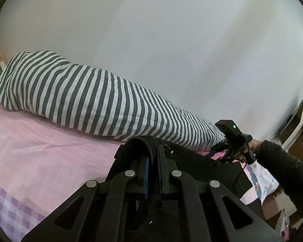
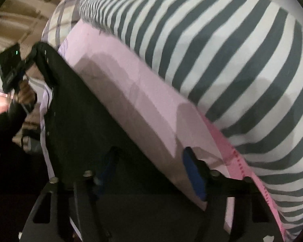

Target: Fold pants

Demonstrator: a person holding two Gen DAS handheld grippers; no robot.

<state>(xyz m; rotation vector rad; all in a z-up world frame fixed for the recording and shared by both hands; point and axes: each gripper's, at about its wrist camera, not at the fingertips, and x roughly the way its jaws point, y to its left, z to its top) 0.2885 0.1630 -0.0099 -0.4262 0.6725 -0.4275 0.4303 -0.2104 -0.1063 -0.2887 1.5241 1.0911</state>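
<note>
The black pants point(image 1: 192, 159) lie on the pink bed sheet point(image 1: 50, 151). My left gripper point(image 1: 153, 161) is shut on the pants' thick waistband edge, which loops over its fingertips. In the right wrist view the pants point(image 2: 86, 121) spread from the lower middle up to the left gripper point(image 2: 28, 60), seen gripping a far corner. My right gripper point(image 2: 149, 161) is open, its blue-padded fingers point(image 2: 194, 173) spread wide, one over the pants and one over the sheet. The right gripper also shows in the left wrist view point(image 1: 218, 151), low at the pants' far edge.
A long grey-and-white striped bolster point(image 1: 91, 96) lies along the white wall behind the pants; it also shows in the right wrist view point(image 2: 232, 60). A lilac checked bed cover edge point(image 1: 8, 207) is at the lower left. Dark furniture point(image 1: 293, 125) stands at the far right.
</note>
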